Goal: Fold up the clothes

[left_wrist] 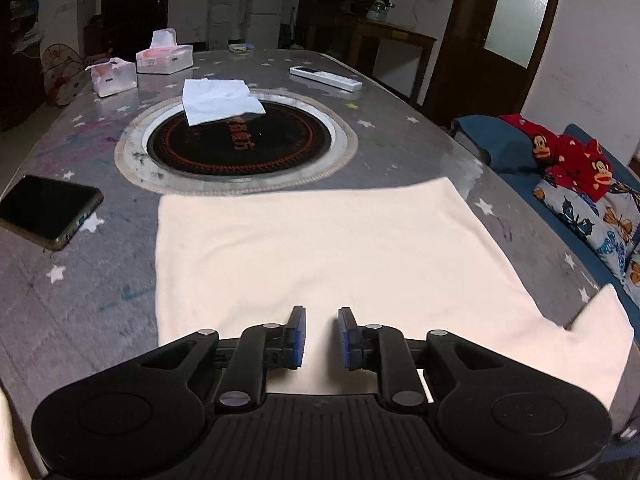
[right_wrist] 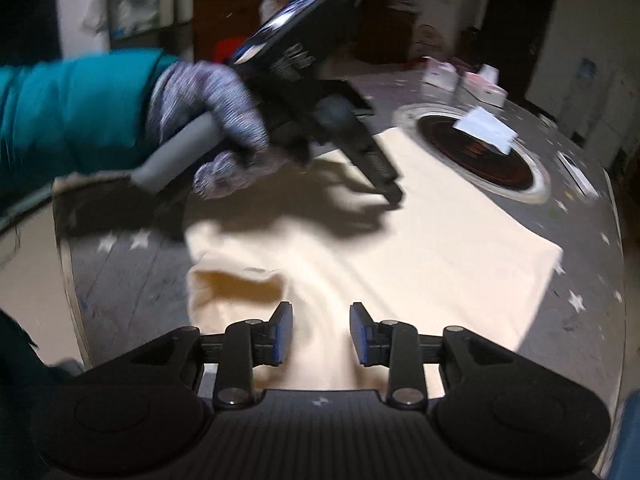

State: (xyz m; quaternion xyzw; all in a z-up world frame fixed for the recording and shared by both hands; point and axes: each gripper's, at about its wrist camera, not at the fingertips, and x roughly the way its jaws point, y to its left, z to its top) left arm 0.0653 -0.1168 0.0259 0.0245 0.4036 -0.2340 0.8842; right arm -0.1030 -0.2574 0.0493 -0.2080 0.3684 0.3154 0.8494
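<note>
The cream-coloured soft fabric garment [left_wrist: 320, 248] lies spread flat on the grey star-patterned tabletop [left_wrist: 80, 304], its near part running under both grippers and a sleeve-like flap sticking out at its right edge in the left wrist view. The left gripper [left_wrist: 322, 338] hangs just above the cloth with its blue-padded jaws released, a gap between them and nothing pinched; the fabric lies below the fingertips, not between the pads. The right gripper [right_wrist: 320, 334] likewise stands parted over a rumpled fold of the same garment, the cloth beneath the jaws and not clamped. In the right wrist view, a hand in a speckled knit glove [right_wrist: 212, 120], with a teal padded sleeve [right_wrist: 76, 112], grips the other gripper's grey handle over the cloth. Beyond the garment sits a round black inset plate [left_wrist: 240, 140] with a white folded tissue [left_wrist: 220, 100] on it; a dark smartphone [left_wrist: 46, 210] lies to the left, two tissue boxes [left_wrist: 164, 54] and a white remote control [left_wrist: 326, 77] farther off.
</note>
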